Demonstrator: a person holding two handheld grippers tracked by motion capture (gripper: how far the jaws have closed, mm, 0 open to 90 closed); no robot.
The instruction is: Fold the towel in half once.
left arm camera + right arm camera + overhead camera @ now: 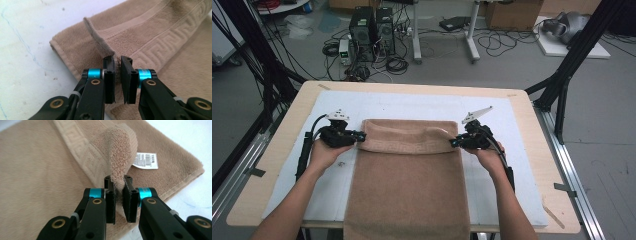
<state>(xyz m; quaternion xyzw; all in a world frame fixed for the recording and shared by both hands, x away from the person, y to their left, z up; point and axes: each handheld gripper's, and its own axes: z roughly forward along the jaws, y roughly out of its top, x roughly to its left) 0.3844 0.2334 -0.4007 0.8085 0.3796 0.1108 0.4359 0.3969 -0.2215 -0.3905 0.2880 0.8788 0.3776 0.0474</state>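
Observation:
A beige towel (407, 185) lies lengthwise on the white mat, its far end folded back toward me and its near end hanging over the table's front edge. My left gripper (361, 135) is shut on the folded end's left corner. In the left gripper view the towel (155, 37) has its hem pinched between the pads of the left gripper (117, 62). My right gripper (453, 143) is shut on the right corner. In the right gripper view a raised fold of the towel (37, 182) is squeezed in the right gripper (118, 182), beside a white care label (147, 160).
A white mat (412, 102) covers most of the wooden table (287, 130). Black frame legs (562, 85) stand at both far corners. Computer towers (372, 32) and cables sit on the floor beyond the table.

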